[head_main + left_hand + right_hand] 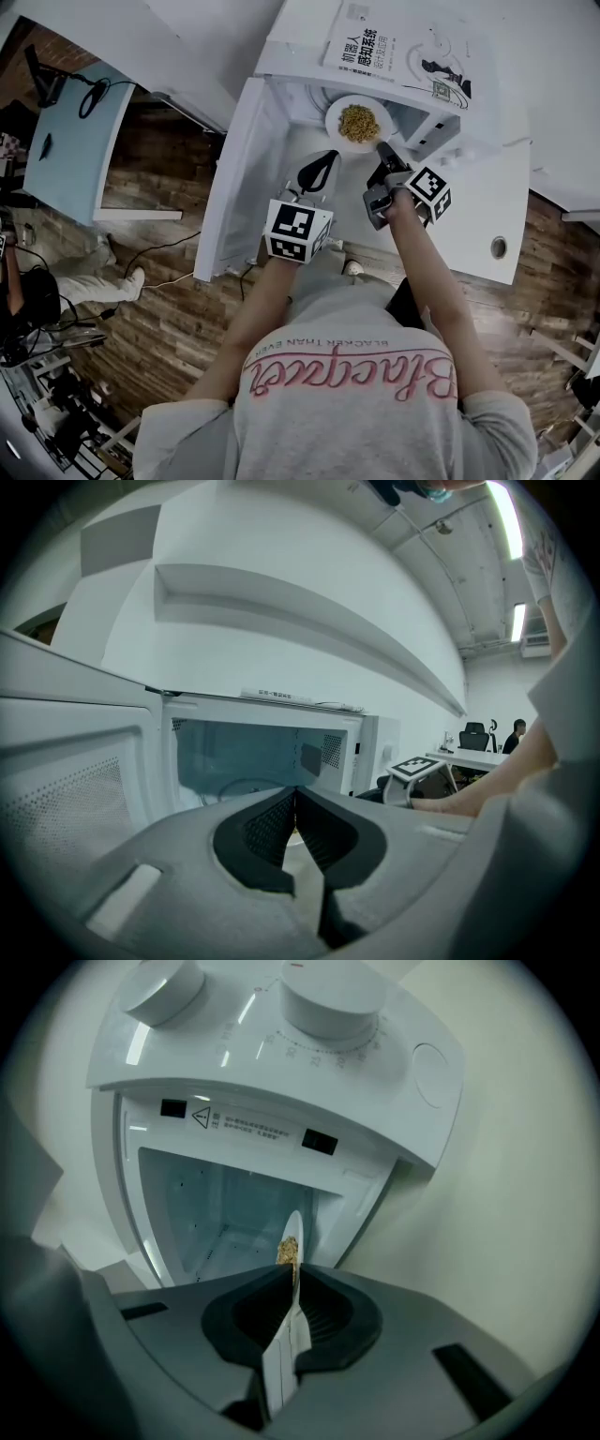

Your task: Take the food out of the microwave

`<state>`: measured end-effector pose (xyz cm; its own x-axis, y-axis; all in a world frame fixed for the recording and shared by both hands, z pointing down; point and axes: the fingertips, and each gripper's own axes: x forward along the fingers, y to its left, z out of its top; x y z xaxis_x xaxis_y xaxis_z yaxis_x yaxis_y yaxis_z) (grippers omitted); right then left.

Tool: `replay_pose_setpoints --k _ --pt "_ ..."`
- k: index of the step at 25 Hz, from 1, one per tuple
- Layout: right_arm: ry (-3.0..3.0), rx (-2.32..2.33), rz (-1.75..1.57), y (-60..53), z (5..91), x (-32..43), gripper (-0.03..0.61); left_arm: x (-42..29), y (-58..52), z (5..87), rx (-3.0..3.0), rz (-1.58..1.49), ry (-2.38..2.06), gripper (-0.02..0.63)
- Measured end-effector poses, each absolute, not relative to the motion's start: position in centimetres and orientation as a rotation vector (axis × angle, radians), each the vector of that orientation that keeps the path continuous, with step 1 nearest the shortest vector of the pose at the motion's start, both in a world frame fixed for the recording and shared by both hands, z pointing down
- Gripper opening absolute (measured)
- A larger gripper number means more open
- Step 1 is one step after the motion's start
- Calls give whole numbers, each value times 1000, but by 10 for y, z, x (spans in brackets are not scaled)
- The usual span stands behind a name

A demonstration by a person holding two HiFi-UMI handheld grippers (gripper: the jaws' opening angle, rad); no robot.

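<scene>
The right gripper is clamped on the rim of the white plate, which shows edge-on between its jaws; the plate bears yellow food and sits at the mouth of the open microwave; the left gripper hangs beside it, jaws pressed together on nothing; a book lies on the microwave; the white table stands on a wood-plank floor
</scene>
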<state>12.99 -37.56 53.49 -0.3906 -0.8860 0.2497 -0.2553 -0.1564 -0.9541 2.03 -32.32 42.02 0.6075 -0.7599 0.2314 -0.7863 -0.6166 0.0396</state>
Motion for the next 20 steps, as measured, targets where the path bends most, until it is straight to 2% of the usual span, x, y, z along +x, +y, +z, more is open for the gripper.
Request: replay_pose_setpoints --k 7,11,12,14,20 --pt "1654 -1266 -1633 -387 544 115 28 11 -335 421 2674 295 -1329 8" --pt "1667 -1189 -1667 -394 547 103 94 7 -339 424 2661 300 -1338 8" --pt "1672 -1178 -1665 -395 547 101 92 6 -340 425 2657 300 -1342 8" --pt "1674 -1158 -1655 -396 544 98 37 4 -341 426 2651 300 -1348 8" --pt "1707 -1161 -1650 -390 535 96 21 1 -343 424 2648 286 -1356 8"
